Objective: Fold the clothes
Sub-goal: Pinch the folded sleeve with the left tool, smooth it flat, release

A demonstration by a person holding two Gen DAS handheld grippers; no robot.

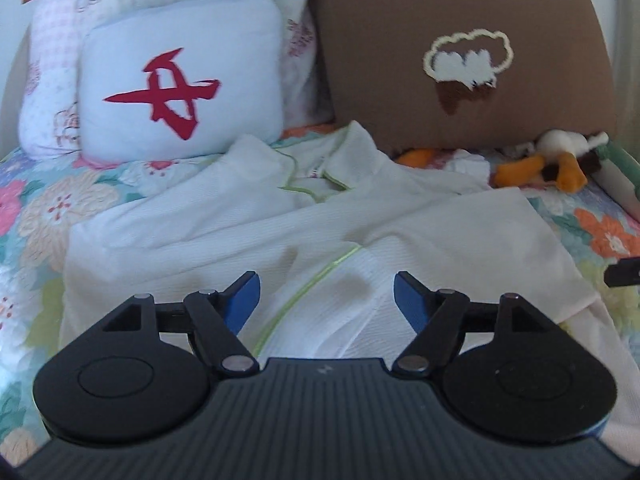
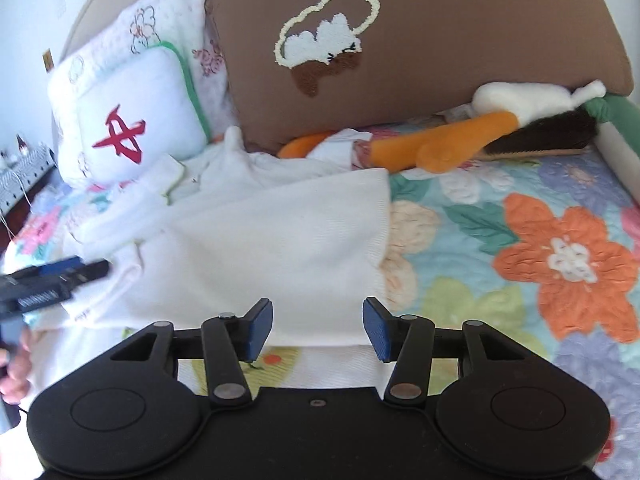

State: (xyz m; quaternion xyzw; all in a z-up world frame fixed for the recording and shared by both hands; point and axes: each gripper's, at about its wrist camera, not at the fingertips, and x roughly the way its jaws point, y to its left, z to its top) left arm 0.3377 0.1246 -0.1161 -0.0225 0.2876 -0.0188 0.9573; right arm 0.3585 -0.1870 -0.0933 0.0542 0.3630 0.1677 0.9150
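Bedroom scene, with a bed (image 2: pixel 520 208) under a flowered quilt as the working surface.

White garment (image 1: pixel 320 240) with thin green piping spread over the middle of the bed, collar toward the head edge, lower part toward the foot edge. Already partly folded, by the look of it: one broad panel laid across the body, visible in the right wrist view as a smooth flap (image 2: pixel 280 240) ending in a straight side edge toward the right edge of the bed. Probably laid flat like this to keep the folds straight.

Left hand-held gripper (image 1: pixel 327 300) over the lower middle of the garment, jaws standing wide, nothing between the blue pads, no cloth pinched. Right hand-held gripper (image 2: pixel 318 330) at the hem near the foot edge, jaws also apart, pads free of the fabric; hem just under them. Both seem released, likely to let the cloth settle before a next fold.

At the head edge, leaning upright: white pillow with a red sign (image 1: pixel 180 88), brown pillow with a woolly figure (image 1: pixel 464 60), pale printed pillow (image 1: pixel 52 80) behind. Plush duck (image 2: pixel 460 140) and a brush (image 2: pixel 540 136) at the far right corner, well apart from the garment. Part of a hand (image 2: pixel 14 368) at the left border of the right wrist view.
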